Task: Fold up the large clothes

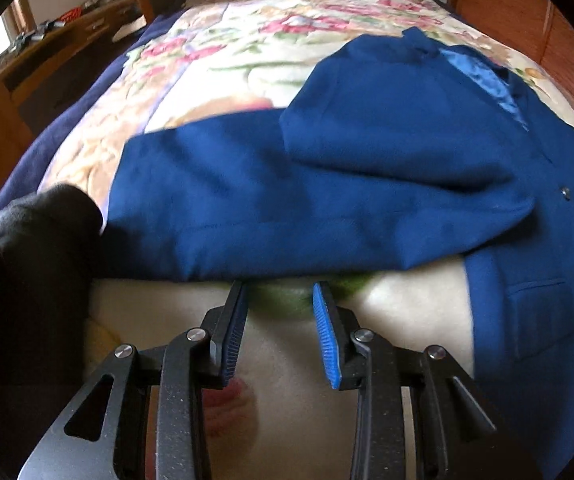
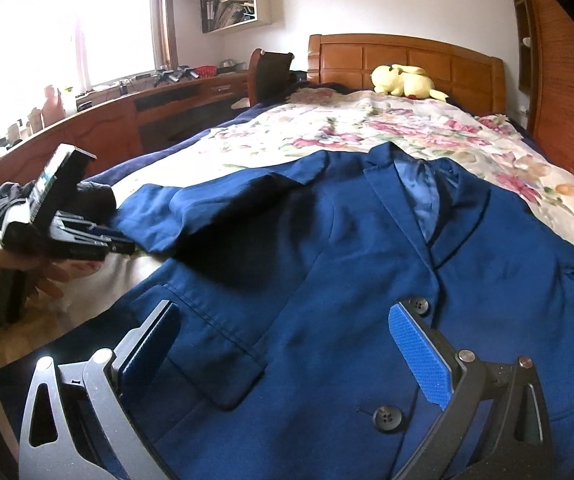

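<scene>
A: Where does the jacket [image 2: 327, 280] lie?
B: Front up on the bed [image 2: 427, 128], over a floral blanket [image 1: 247, 40]. Its collar points toward the headboard [image 2: 407, 56]; one sleeve [image 1: 207, 200] is folded across its body, the cuff near a dark garment [image 1: 47, 216] at the bed's edge.

A: State of the left hand-held gripper [image 1: 279, 304]?
B: Jaws narrowly parted, nothing between them. It points down at bare blanket just short of the sleeve's edge, not touching the cloth. In the right wrist view a hand [image 2: 43, 276] holds it beside the cuff.

A: And the right hand-held gripper [image 2: 287, 332]?
B: Jaws wide, above the jacket's lower front between the pocket flap [image 2: 215, 344] and the buttons [image 2: 387, 418]. No cloth is pinched.

A: Other items?
B: A yellow plush toy [image 2: 403, 80] by the headboard; a table [image 2: 159, 104] along the window wall.
</scene>
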Tool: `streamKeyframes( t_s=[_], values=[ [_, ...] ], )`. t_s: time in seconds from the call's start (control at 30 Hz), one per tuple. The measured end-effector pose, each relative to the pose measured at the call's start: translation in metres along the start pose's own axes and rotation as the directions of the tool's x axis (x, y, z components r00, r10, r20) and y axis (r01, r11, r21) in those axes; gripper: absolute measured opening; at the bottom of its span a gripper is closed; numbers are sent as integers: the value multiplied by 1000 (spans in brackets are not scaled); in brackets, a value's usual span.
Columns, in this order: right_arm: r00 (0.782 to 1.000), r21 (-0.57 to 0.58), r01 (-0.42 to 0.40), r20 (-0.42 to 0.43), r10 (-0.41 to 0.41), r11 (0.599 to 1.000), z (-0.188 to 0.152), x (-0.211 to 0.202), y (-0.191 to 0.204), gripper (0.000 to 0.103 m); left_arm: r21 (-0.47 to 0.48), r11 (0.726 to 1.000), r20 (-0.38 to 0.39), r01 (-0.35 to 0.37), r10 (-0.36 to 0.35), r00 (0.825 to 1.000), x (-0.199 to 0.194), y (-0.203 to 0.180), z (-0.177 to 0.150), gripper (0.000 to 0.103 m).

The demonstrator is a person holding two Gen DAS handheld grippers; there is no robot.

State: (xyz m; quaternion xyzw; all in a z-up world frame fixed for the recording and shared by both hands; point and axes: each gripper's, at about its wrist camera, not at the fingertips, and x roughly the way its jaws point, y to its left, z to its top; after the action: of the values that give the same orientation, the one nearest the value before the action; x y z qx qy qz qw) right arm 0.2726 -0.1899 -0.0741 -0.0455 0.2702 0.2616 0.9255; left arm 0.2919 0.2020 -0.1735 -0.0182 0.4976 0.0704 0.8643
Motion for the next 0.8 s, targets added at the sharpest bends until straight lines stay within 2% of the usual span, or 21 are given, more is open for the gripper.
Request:
streamKeyframes(
  t_s=[0.13, 0.2, 0.33, 0.57, 0.8],
  values=[
    [1000, -4, 1, -6, -1, 1000, -2, 2, 2, 103, -71, 997, 25, 24, -22, 999, 1, 8, 4, 35],
    [1000, -6, 4, -7, -4, 1000, -2, 3, 3, 103, -88, 996, 40, 6, -3, 999, 1, 12, 5, 35],
    [1000, -9, 9, 2, -9, 1000, -2, 1, 5, 103, -60, 996, 46, -65, 68, 997, 1, 7, 6, 35],
    [1000, -14, 12, 7, -12, 1000, -3, 0, 7, 103, -30, 981, 107, -193, 195, 975, -15, 6, -1, 35],
    [1000, -21, 15, 8, -15, 1000, -3, 0, 8, 103, -17, 981, 76, -196, 197, 978, -1, 13, 5, 35]
  ],
)
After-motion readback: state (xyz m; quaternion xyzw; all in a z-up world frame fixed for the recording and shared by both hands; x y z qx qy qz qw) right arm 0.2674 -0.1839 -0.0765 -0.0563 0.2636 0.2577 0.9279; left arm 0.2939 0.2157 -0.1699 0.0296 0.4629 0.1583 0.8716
